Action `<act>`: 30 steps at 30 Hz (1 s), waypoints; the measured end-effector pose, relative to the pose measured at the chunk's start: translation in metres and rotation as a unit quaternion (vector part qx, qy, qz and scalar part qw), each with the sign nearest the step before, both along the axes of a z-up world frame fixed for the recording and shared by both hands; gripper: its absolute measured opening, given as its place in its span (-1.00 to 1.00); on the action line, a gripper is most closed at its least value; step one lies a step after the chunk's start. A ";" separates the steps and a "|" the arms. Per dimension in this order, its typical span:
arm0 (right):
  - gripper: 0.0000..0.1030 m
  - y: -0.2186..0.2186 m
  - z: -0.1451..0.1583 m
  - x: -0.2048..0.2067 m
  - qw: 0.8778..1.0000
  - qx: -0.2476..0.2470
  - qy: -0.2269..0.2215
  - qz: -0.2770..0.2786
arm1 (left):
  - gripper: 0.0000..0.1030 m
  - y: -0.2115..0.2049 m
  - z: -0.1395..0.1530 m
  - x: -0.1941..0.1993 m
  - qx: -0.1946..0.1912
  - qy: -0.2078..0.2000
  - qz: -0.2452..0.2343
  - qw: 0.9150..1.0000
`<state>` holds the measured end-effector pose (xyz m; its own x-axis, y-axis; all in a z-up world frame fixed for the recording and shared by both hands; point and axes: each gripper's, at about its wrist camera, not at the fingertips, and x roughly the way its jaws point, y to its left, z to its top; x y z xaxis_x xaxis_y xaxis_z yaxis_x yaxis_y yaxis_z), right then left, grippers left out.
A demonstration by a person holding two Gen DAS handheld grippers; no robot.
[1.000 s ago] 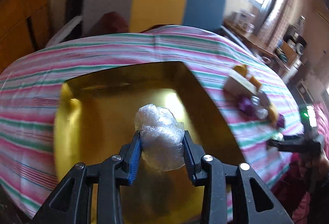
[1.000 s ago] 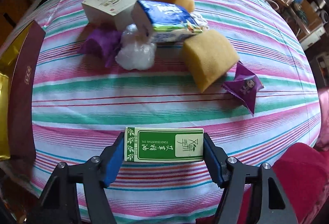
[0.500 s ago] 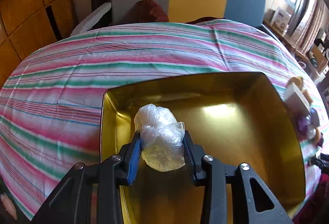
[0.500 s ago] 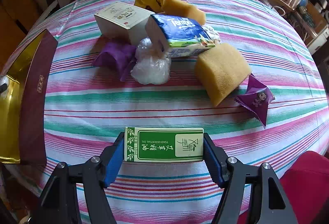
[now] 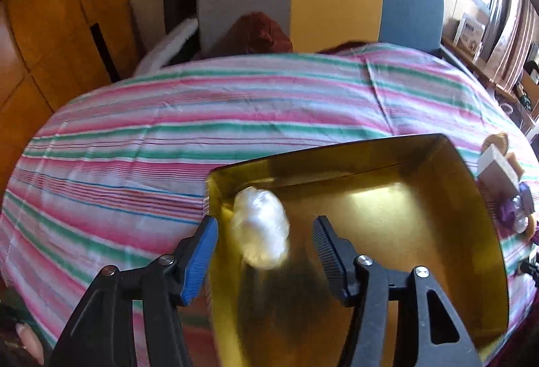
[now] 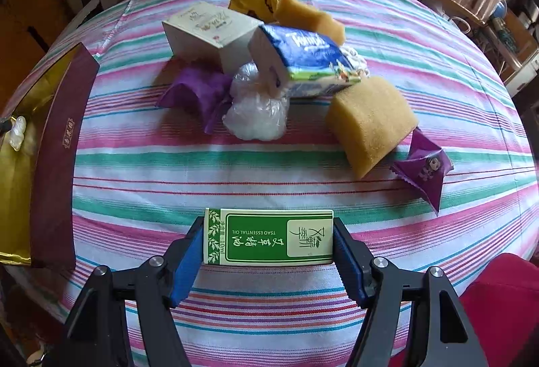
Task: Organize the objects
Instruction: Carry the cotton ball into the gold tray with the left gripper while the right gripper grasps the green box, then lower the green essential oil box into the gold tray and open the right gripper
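Two grippers over the striped table (image 6: 235,171). Gold box (image 5: 421,198) sits at its left edge. Left gripper (image 5: 266,242) is opening, pads clear of the plastic wad (image 5: 261,227) between them, over the box. Right gripper (image 6: 267,252) is clamped on a green carton (image 6: 269,237), near the pile with the sponge (image 6: 370,121).

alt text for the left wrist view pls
The left claw is opening above a gold tray on a striped tablecloth, and a crumpled clear plastic ball, blurred, sits free between its pads. Sofa cushions lie beyond the table.
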<state>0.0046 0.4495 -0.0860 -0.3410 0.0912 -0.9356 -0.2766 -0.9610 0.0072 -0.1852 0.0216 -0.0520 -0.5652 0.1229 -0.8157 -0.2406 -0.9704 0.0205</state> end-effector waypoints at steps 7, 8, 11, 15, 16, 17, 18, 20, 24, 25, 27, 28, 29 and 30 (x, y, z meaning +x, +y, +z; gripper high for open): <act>0.38 -0.036 0.051 -0.008 0.995 -0.009 0.090 0.048 | 0.15 -0.034 0.017 0.071 0.048 0.013 0.012 0.999; 0.38 -0.050 0.059 -0.013 0.992 -0.011 0.103 0.069 | 0.15 -0.039 0.015 0.081 0.054 0.010 0.018 0.998; 0.38 -0.100 0.077 -0.030 0.983 -0.016 0.127 0.130 | 0.15 -0.049 0.010 0.102 0.072 -0.002 0.031 0.997; 0.38 -0.178 0.083 -0.052 0.969 -0.025 0.130 0.209 | 0.15 -0.059 0.005 0.122 0.088 -0.009 0.049 0.995; 0.38 -0.195 0.081 -0.058 0.965 -0.026 0.128 0.226 | 0.15 -0.060 0.004 0.126 0.088 -0.007 0.054 0.995; 0.38 -0.213 0.078 -0.065 0.961 -0.025 0.126 0.245 | 0.15 -0.062 0.005 0.132 0.087 -0.005 0.059 0.994; 0.38 -0.227 0.074 -0.072 0.957 -0.025 0.123 0.260 | 0.15 -0.064 0.006 0.134 0.087 -0.003 0.062 0.994; 0.38 -0.256 0.065 -0.088 0.951 -0.029 0.111 0.286 | 0.15 -0.068 0.008 0.139 0.088 0.001 0.071 0.994; 0.38 -0.307 0.044 -0.118 0.945 -0.033 0.082 0.316 | 0.15 -0.077 0.012 0.143 0.084 0.009 0.086 0.993; 0.38 -0.315 0.039 -0.124 0.943 -0.032 0.077 0.321 | 0.15 -0.078 0.013 0.143 0.083 0.013 0.088 0.993; 0.38 -0.335 0.031 -0.137 0.942 -0.024 0.068 0.326 | 0.15 -0.079 0.016 0.142 0.078 0.020 0.093 0.992; 0.38 -0.342 0.027 -0.142 0.943 -0.022 0.064 0.326 | 0.15 -0.080 0.017 0.143 0.076 0.024 0.095 0.992; 0.38 -0.349 0.023 -0.149 0.943 -0.022 0.060 0.325 | 0.15 -0.081 0.018 0.142 0.076 0.025 0.096 0.992; 0.39 -0.357 0.018 -0.157 0.945 -0.022 0.056 0.322 | 0.15 -0.082 0.018 0.142 0.078 0.025 0.097 0.992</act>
<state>-0.1524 0.0923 -0.0677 -0.4098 -0.2069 -0.8884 0.3703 -0.9278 0.0453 -0.0435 -0.0604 -0.0341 -0.6303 0.1299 -0.7654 -0.0518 -0.9907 -0.1255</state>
